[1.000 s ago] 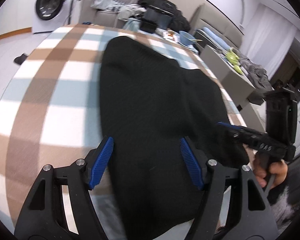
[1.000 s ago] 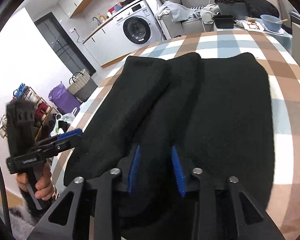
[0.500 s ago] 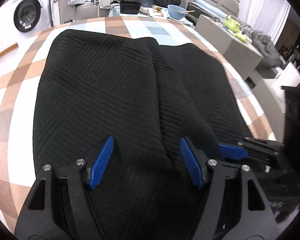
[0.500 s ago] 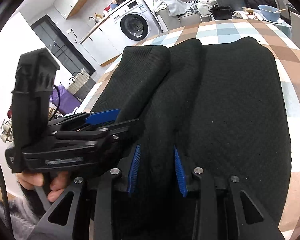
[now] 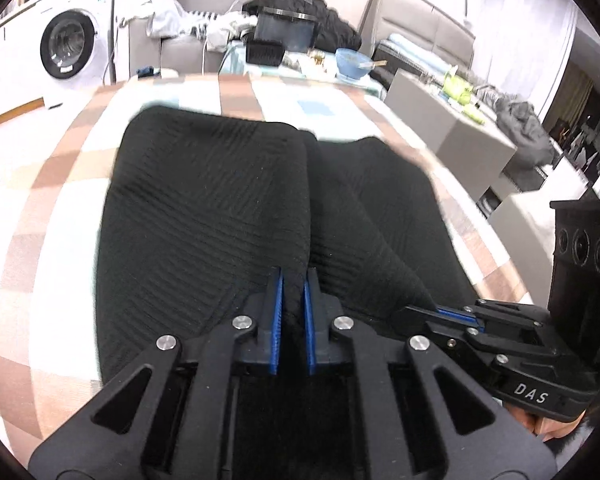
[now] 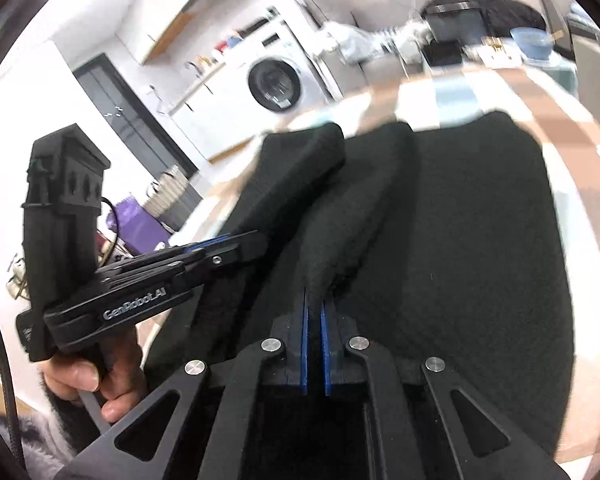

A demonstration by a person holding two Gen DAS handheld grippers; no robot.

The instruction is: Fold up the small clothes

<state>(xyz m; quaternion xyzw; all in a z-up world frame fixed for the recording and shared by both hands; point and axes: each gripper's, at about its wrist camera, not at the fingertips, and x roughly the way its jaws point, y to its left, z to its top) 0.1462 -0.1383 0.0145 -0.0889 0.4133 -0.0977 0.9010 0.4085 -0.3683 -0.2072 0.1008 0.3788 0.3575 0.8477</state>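
Black ribbed cloth [image 5: 204, 208], a small garment, lies spread on the checked tablecloth [image 5: 32, 216] in front of me, with a raised fold running down its middle toward my hands. My left gripper [image 5: 293, 280] has just been closing, and its blue pads [image 5: 277, 312] are now pinched together on the near edge of that cloth, a ridge of fabric caught between them. My right gripper [image 6: 315, 312] has just been closing too, and its blue pads [image 6: 304, 344] are squeezed on a pulled-up peak of the same cloth, which rises tent-like from between them. In the left view the right gripper [image 5: 452, 314] shows from the side, low at the right edge of the garment, its tips gripping the fabric's border. In the right view the left gripper [image 6: 236, 246] comes in from the left, tips against the garment's folded left flap, with my left hand [image 6: 96, 376] wrapped round its handle below. The tablecloth has brown, white and pale blue squares and shows bare all round the garment. Beyond the table's far end stand a blue bowl [image 5: 352, 62] and a dark box [image 5: 286, 32], with a heap of clothes on the grey sofa [image 5: 188, 40] behind. A white washing machine [image 5: 66, 46] stands off to the left against the wall, and a purple bag [image 6: 134, 224] sits on the floor.
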